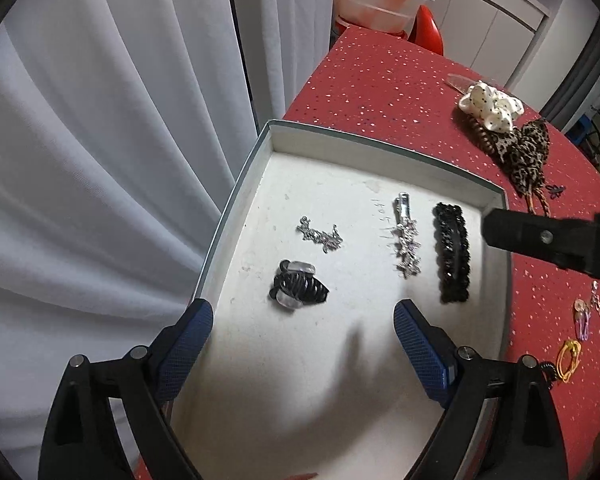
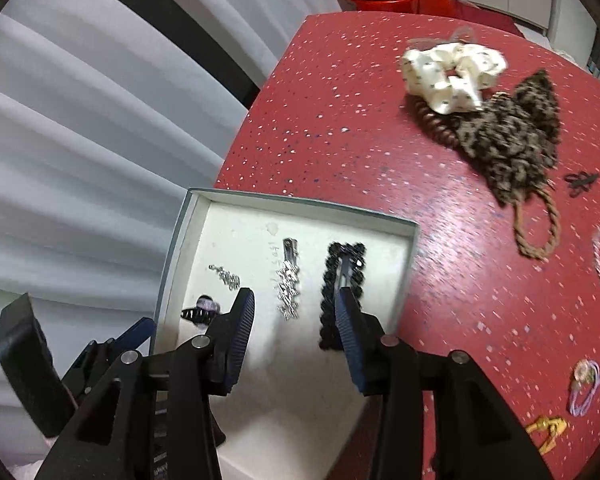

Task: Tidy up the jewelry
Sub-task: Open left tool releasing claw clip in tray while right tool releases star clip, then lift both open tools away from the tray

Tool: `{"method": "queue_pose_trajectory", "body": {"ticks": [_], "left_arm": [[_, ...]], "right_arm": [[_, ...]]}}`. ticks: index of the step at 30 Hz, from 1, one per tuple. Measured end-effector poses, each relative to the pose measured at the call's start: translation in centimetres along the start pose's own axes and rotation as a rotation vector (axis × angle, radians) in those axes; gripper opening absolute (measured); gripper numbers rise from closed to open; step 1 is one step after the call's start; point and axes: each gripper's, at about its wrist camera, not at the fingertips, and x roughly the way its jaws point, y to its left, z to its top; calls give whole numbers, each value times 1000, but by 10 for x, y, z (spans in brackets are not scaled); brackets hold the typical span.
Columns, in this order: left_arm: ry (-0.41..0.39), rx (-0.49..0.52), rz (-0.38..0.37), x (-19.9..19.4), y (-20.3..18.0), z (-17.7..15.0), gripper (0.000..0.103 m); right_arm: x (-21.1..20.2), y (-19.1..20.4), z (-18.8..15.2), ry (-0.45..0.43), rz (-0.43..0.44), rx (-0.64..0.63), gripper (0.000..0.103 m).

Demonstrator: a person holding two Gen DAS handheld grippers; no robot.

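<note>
Both empty with jaws apart over the shallow white cardboard box (image 1: 384, 148) at centre frame on the red speckled desk (image 1: 380, 80): left gripper (image 1: 302, 322) wide, right gripper (image 2: 296, 312) narrower, above the black beaded rectangular hair clip (image 1: 452, 258), silver rhinestone barrette (image 1: 406, 240) and black claw clip (image 1: 298, 286) inside.

Below my fingers, the white box (image 1: 380, 148) holds a black claw clip (image 1: 299, 290), silver chain (image 1: 320, 234), silver barrette (image 1: 406, 240) and black beaded clip (image 1: 452, 257), all lying flat and apart.
</note>
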Motion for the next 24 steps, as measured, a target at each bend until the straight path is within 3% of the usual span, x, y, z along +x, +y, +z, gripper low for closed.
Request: {"method": "queue_pose_trajectory", "body": {"ticks": [3,4,5,12,16,23,24], "left_arm": [[-5,17,2,-10,-4,-6,93],[-5,23,5,-13,-5,-8,102],[-7,29,10,-18,-7,-10,103],[7,109,2,-41,-30,-26,103],[5,176,15,-52,-51,-36,103],[20,260,-33,-69,-92,-51,103],[20,271,-40,-72,-96,-53,103]], "right_arm": [[-16,-6,-12,-5,2,16,49],[-22,-9,-17,-6,1,22,53],[-27,-12,-21,-7,1,28,56],[-60,-42,-58,-16,-13,103,80],[-79,-70,-84,-17,-45,175,80],[-110,-117,-124,-30,-93,296,81],[-115,-124,-130,-32,-101,315,85]]}}
